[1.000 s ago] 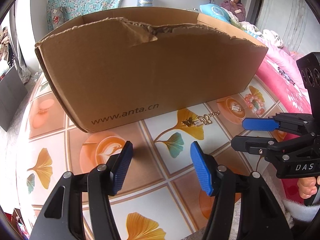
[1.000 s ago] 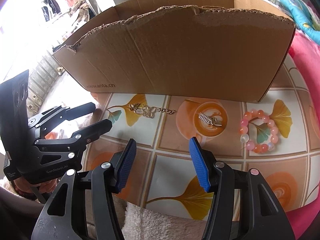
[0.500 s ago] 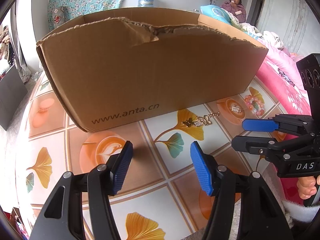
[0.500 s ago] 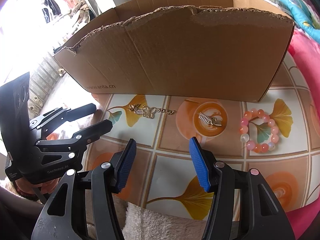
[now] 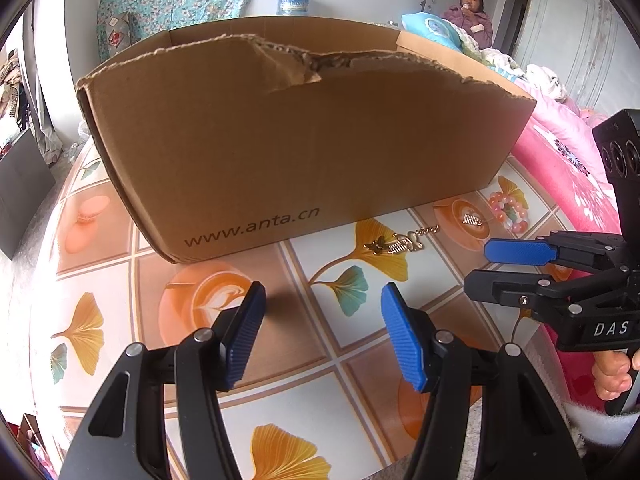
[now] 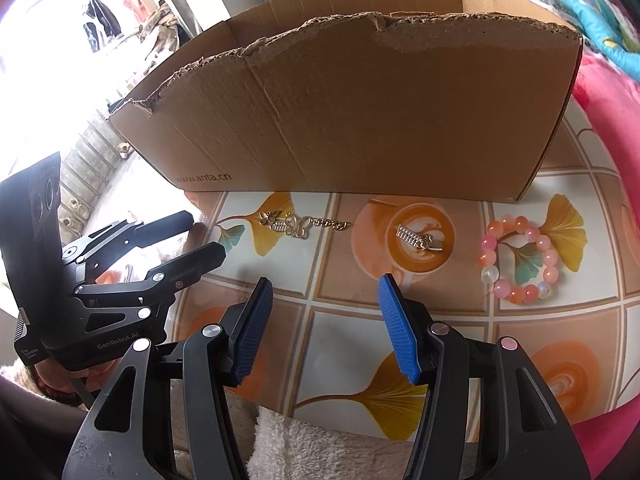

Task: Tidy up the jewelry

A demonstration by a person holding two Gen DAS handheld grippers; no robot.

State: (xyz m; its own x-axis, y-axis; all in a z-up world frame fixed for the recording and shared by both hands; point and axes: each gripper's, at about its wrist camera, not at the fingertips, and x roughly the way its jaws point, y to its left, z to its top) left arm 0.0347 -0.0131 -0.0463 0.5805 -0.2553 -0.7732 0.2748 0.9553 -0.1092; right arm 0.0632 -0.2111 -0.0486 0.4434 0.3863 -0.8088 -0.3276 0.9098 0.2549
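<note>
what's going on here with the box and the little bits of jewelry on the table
A person holds a gripper in each hand over a patterned tablecloth, both open and empty. The left gripper and right gripper hover short of three pieces lying in front of a cardboard box: a gold chain, a small clip and a pink bead bracelet. Nothing is picked up yet.

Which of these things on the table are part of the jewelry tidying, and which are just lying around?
Part of the job: gold chain, small gold clip, pink bead bracelet, cardboard box.

Just lying about: water jug, blue pillow, pink blanket.
</note>
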